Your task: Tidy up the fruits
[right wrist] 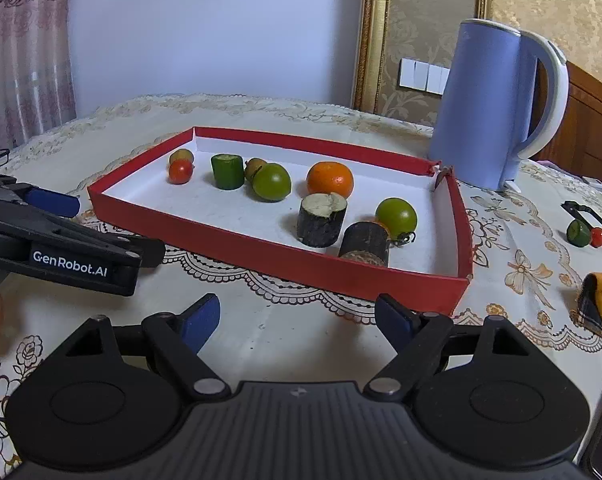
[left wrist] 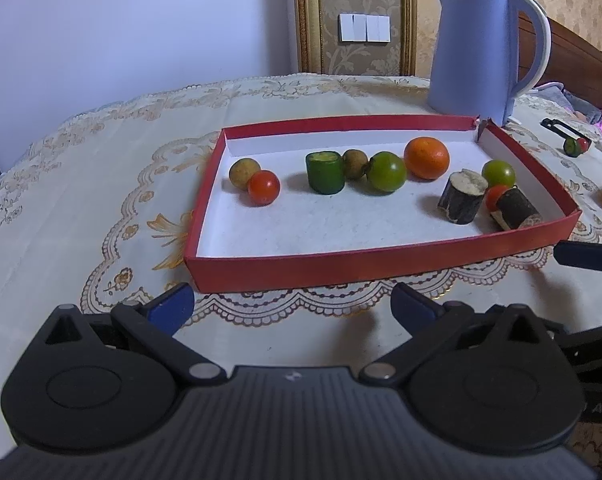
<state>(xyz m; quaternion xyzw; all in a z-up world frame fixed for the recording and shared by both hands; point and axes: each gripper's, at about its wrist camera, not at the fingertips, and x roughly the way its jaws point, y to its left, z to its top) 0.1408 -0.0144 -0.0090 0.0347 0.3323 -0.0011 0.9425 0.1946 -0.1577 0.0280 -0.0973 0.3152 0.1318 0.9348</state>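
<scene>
While both tools hover low over the lace-patterned cream cloth of the counter [left wrist: 61, 184], the shallow red cardboard tray with a white floor [left wrist: 381, 268] lies just ahead of them with the fruits inside. The left tool [left wrist: 293, 308] has its blue-padded jaws spread wide with nothing between them, short of the tray's near wall. The right tool [right wrist: 297, 320] is likewise spread wide and empty, near the tray's right front corner.

Inside the tray, a small brown round fruit [left wrist: 244, 173] touches a red cherry tomato [left wrist: 263, 187] at the left end. Further right stands an upright green cut cylinder with a pale top [left wrist: 325, 172], then another brown round fruit [left wrist: 355, 164] against a large green round fruit [left wrist: 386, 172]. A round orange [left wrist: 426, 158] sits behind them toward the far wall. At the right end, a dark-skinned cut stub [left wrist: 461, 198] stands upright, a second dark stub [left wrist: 517, 210] lies on its side, and a smaller green round fruit [left wrist: 498, 173] sits behind them; a bit of red, possibly another tomato [left wrist: 495, 196], shows between the stubs.

A pale blue electric kettle with a white handle [left wrist: 473, 48] stands beyond the tray's far right corner. Well to the right, outside the tray, a small green piece and red piece [right wrist: 585, 234] rest on the cloth by a black object.
</scene>
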